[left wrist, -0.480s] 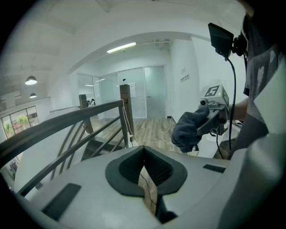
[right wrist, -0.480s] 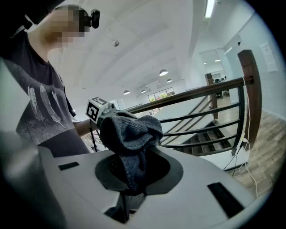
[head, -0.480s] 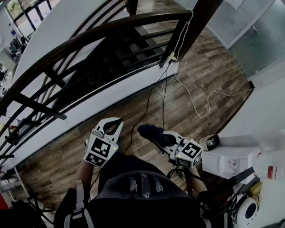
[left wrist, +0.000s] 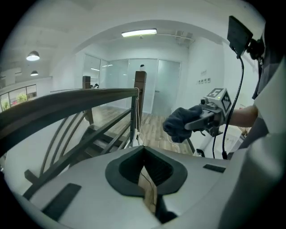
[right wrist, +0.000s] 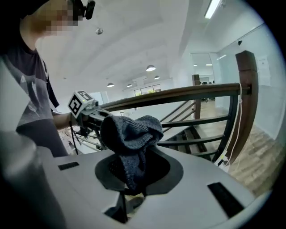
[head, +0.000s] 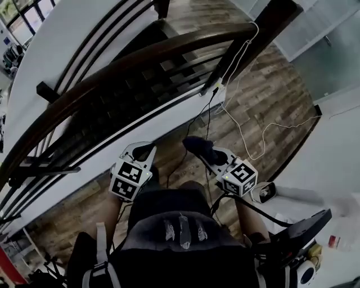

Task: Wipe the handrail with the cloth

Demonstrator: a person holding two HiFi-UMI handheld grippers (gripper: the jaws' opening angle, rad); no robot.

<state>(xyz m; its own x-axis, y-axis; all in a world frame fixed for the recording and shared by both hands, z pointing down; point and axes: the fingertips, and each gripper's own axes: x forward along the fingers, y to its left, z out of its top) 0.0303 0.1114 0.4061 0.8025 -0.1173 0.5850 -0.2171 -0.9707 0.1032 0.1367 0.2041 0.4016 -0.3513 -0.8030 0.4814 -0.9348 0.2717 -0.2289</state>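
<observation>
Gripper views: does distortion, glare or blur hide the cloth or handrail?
Left gripper view: fisheye bows the handrail, corners vignetted black, cloth sharp. Right gripper view: ceiling strip light glares top right, cloth in focus. Head view: handrail dark, slightly soft.

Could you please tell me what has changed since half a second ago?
Both grippers moved forward toward the handrail: the right gripper, shut on the cloth, and the left gripper sit nearer it, not yet touching. Unchanged: the cloth stays clamped, the left gripper empty.

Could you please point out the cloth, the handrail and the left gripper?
cloth [right wrist: 129,134], right gripper view, its bunched top.
handrail [head: 146,55], head view, top rail.
left gripper [head: 144,147], head view, between fingertips.
</observation>
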